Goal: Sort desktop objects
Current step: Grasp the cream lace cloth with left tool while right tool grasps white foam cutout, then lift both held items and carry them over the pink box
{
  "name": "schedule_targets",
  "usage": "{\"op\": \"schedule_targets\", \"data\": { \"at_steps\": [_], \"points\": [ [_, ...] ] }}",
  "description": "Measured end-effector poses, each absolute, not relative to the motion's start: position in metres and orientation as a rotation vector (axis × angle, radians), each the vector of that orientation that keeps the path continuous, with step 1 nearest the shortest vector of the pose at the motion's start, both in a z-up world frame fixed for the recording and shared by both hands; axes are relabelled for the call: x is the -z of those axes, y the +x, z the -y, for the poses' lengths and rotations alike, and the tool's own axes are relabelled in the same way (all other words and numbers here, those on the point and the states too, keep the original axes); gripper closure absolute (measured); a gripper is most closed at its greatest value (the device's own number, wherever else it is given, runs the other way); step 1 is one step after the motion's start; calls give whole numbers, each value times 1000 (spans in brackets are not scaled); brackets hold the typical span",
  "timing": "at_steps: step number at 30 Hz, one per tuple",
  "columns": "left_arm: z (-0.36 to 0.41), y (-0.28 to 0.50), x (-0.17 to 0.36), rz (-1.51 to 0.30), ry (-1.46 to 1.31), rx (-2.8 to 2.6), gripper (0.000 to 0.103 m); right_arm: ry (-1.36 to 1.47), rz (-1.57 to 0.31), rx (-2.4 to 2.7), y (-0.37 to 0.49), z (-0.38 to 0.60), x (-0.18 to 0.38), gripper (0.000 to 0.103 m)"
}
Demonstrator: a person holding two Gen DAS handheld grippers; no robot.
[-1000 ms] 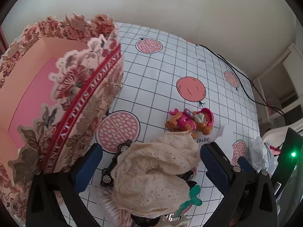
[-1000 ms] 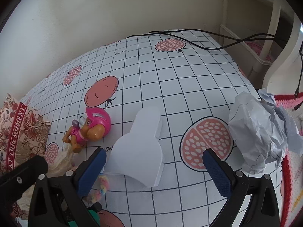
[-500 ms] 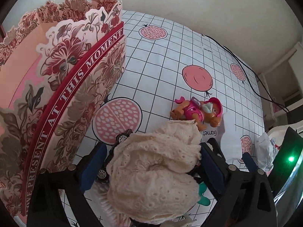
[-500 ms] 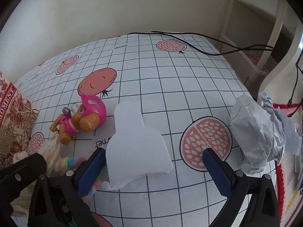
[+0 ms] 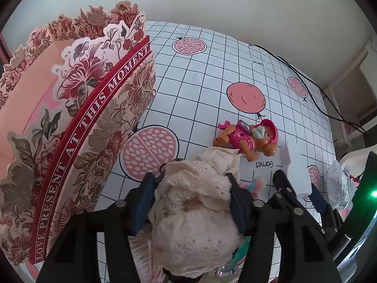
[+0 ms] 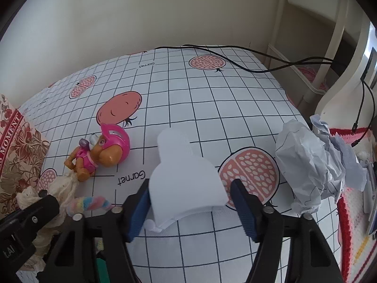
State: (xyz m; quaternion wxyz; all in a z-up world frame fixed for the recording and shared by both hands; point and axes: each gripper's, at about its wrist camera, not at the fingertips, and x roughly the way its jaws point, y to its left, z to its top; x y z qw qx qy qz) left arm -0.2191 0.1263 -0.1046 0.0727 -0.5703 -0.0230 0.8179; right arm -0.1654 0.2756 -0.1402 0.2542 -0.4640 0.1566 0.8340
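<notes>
Left wrist view: lace cloth [image 5: 198, 202] between left tool [image 5: 190, 188] jaws, closing, pads touching.
Right wrist view: white card [image 6: 183, 176] between right tool [image 6: 190, 195] jaws, closing, right pad apart.

place: home, likely a bedroom or kid's room
surface: tablecloth [image 6: 235, 108], white grid with pomegranate print, set against a plain cream wall [image 6: 117, 11]
on tablecloth: pup toy [image 6: 101, 155], lace cloth [image 5: 200, 212], floral gift box [image 5: 70, 129] at its left edge
right of tablecloth: white furniture [image 6: 339, 75], crochet mat [image 6: 351, 212], cables [image 6: 259, 61]
</notes>
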Motion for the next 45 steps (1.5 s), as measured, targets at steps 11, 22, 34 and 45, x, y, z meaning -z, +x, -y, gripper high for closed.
{"op": "schedule_targets", "data": {
  "at_steps": [11,22,34,45],
  "points": [
    [-115,-218,100,134,-1691,-2493,72,-1238,-507,-2285,-158,-281,139,41],
    [-110,-217,94,200,-1672,-2486,82,-1193,-708,-2300,-149,-296,136,41],
    [-103,-218,87,278,-1647,-2467,85,-1098,-1013,-2307,-133,-316,132,41],
    [-102,-215,66,326,-1571,-2487,85,-905,-1035,-2396,-118,-319,77,41]
  ]
}}
